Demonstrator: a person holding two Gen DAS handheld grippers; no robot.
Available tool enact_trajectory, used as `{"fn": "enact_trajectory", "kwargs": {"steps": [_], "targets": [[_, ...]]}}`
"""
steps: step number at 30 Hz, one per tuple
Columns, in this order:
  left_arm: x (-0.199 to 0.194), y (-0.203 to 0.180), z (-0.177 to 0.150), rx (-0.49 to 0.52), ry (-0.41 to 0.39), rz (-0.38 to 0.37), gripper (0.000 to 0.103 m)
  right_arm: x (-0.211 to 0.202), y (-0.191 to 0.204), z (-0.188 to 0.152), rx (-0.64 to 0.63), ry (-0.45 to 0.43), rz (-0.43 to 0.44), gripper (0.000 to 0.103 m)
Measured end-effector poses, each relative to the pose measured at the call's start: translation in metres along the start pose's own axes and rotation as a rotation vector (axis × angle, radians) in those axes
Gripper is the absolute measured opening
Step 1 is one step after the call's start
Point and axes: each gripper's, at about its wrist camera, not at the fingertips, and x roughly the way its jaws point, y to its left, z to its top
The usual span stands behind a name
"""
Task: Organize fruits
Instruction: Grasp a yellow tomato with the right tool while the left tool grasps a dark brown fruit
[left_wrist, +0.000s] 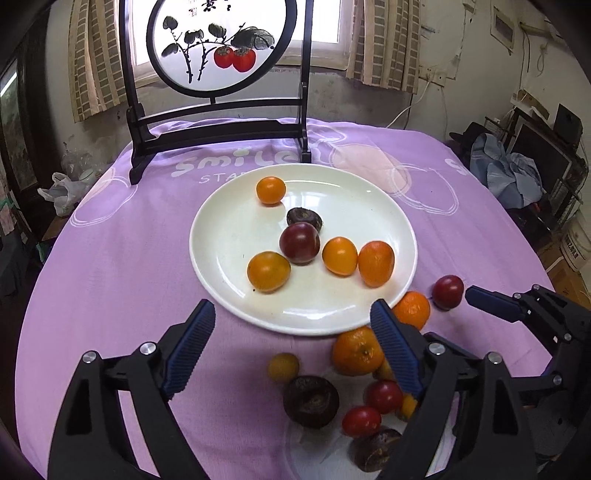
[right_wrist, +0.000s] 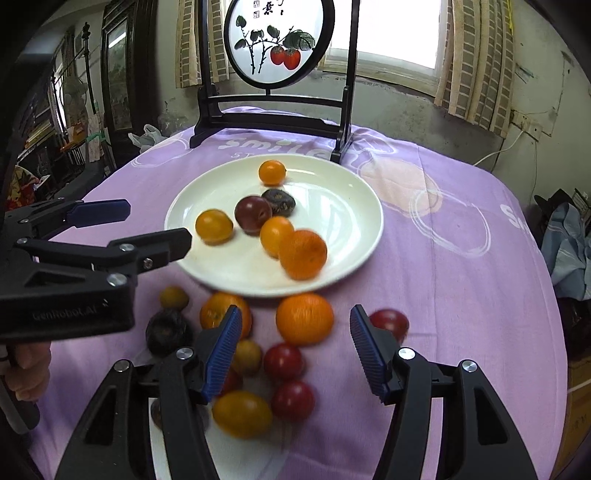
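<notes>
Six round fruits on glossy white plate (left_wrist: 221, 266): smooth yellow-orange, one dimpled orange (left_wrist: 376, 263), dark plum (left_wrist: 299, 242), wrinkled brown one. More fruit loose on lilac cloth surface (left_wrist: 110, 280) near plate. Left gripper (left_wrist: 295, 347), ribbed blue pads spread, empty. Right gripper (right_wrist: 295, 350) jaws apart, empty, over loose pile.

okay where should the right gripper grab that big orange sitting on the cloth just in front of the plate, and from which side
Grip the orange across its widest middle, coming straight down from above. It is round, so a lower or higher hold could slip off. The open right gripper already frames it. Keep the fingers left and right: the white plate rim sits close behind, and a red cherry tomato lies in front.
</notes>
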Motion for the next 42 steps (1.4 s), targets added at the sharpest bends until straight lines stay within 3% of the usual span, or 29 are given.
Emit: {"fn": "enact_trajectory", "kwargs": {"steps": [10,20,32,42], "targets": [[-0.014,0.003,-0.055,0.004,0.045,-0.007,0.084,-0.018,-0.008,-0.057,0.054,0.05,0.011,0.062],[-0.015,0.009,-0.087,0.013,0.09,0.004,0.084,-0.021,-0.003,-0.092,0.064,0.101,0.013,0.062],[-0.003,0.022,-0.095,-0.005,0.126,-0.01,0.084,0.0,0.022,-0.087,-0.019,0.162,0.036,0.06],[0.013,0.026,-0.098,-0.016,0.165,-0.022,0.084,0.022,0.031,-0.062,-0.026,0.169,0.03,0.056]]}}
